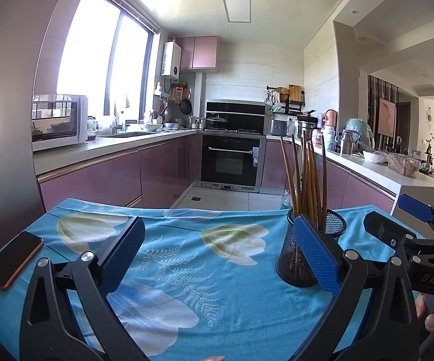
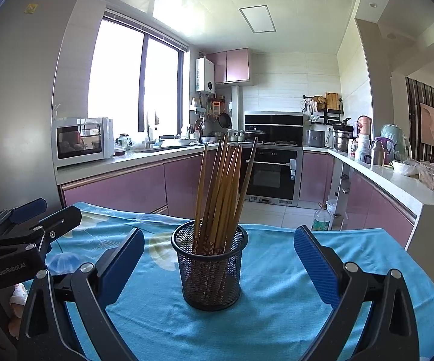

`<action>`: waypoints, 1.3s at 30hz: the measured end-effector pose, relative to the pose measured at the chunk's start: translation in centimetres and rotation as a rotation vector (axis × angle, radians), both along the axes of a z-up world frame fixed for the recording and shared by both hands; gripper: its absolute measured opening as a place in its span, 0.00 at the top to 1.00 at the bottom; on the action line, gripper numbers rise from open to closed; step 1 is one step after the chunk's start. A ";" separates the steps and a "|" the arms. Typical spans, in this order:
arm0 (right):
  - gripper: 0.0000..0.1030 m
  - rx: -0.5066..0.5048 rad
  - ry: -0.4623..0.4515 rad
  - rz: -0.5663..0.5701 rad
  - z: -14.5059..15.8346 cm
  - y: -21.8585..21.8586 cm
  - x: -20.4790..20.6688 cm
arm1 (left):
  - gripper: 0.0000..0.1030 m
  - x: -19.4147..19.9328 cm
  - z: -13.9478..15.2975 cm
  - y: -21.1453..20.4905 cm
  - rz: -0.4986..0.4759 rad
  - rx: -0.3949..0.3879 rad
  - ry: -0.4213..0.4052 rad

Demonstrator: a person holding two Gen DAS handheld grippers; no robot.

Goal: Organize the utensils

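A black mesh holder [image 2: 210, 266] stands upright on the blue flowered tablecloth [image 2: 277, 285], with several brown wooden chopsticks [image 2: 221, 192] standing in it. My right gripper [image 2: 218, 257] is open, its blue pads on either side of the holder, well apart from it. In the left wrist view the same holder [image 1: 299, 255] with chopsticks [image 1: 307, 180] sits just behind my left gripper's right pad. My left gripper [image 1: 220, 246] is open and holds nothing. Each gripper shows at the other view's edge: the right gripper [image 1: 397, 222], the left gripper [image 2: 45, 210].
A dark phone [image 1: 15, 258] lies on the tablecloth [image 1: 202, 258] at the left. Beyond the table's far edge are a tiled floor, pink cabinets, an oven [image 1: 230, 159] and counters with a microwave [image 2: 81, 141]. A hand shows at the lower right of the left view.
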State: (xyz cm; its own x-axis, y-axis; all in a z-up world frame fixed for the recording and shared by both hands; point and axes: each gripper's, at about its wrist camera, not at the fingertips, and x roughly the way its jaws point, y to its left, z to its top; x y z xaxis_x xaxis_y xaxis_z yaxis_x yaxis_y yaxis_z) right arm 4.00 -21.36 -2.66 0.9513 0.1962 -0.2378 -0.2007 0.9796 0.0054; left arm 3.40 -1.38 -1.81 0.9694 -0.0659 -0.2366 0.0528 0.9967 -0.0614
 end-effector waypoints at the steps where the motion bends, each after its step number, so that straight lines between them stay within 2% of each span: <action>1: 0.06 0.000 0.000 -0.001 0.0 0.0 0.0 | 0.06 0.0 0.0 0.0 -0.001 -0.001 0.000; 39: 0.06 0.025 0.011 -0.011 0.0 0.0 0.3 | 0.06 0.0 -0.1 -0.1 0.006 -0.003 0.004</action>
State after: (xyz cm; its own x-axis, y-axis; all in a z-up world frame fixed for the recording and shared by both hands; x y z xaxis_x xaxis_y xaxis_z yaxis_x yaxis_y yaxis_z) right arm 4.28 -21.34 -2.70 0.9508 0.1915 -0.2434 -0.1896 0.9814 0.0316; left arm 3.38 -1.49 -1.94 0.9689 -0.0610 -0.2400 0.0467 0.9968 -0.0649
